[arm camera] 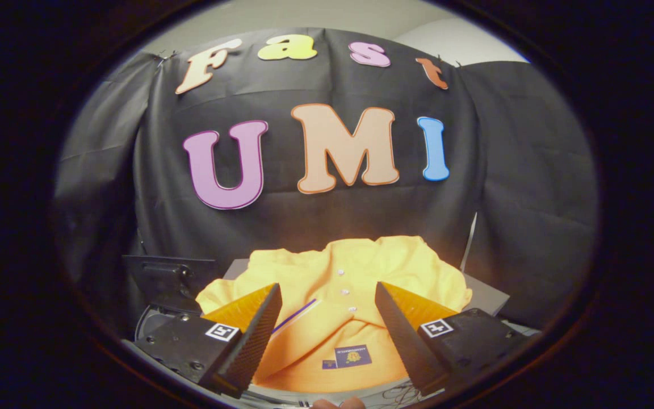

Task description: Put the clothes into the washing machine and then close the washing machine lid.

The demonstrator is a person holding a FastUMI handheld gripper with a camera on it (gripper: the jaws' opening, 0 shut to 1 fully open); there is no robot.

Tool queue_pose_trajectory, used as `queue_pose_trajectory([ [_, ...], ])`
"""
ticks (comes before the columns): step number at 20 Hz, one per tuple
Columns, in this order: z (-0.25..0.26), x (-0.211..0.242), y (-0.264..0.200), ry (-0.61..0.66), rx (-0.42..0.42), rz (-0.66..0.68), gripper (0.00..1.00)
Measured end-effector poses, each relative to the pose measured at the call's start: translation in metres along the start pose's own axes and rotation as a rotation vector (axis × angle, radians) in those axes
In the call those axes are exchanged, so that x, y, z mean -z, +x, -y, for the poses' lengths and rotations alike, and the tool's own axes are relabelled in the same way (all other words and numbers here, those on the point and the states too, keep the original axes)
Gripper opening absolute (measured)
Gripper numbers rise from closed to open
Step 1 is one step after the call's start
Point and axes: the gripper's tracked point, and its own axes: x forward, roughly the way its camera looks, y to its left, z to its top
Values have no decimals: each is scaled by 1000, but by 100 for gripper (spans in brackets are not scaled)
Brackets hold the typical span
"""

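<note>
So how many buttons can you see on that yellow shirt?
3, in a line down the shirt front between the open hand-held gripper fingers: top, middle, bottom. Folds may hide more.

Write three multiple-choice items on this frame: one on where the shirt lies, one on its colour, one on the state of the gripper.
1. Where is the shirt relative to the gripper?
A. Between and just ahead of the fingers
B. Hanging on the booth wall
C. Far off to one side of both fingers

2. What colour is the shirt?
A. Blue
B. Yellow-orange
C. White

3. How does the gripper stand?
A. Shut on the shirt
B. Shut on nothing
C. Open, fingers apart

Answers:
1. A, since the cloth spreads in the gap between the fingers and on beyond them.
2. B, since the whole garment, with its small white buttons down the placket, is yellow-orange.
3. C, since a wide gap shows between the two fingers and neither presses on the cloth.
</note>
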Motion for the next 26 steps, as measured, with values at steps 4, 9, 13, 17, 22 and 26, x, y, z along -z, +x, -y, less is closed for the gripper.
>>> queue_pose_trajectory([
  [4,-1,13,21,-10,-2,-64,100],
  [9,-3,33,43,-23,-8,-149,98],
  [13,-13,36,48,-42,-42,-153,80],
  [17,-21,33,51,-62,-35,-160,36],
  [22,-21,33,51,-59,-27,-157,15],
  [26,-24,19,47,70,-58,-135,9],
])
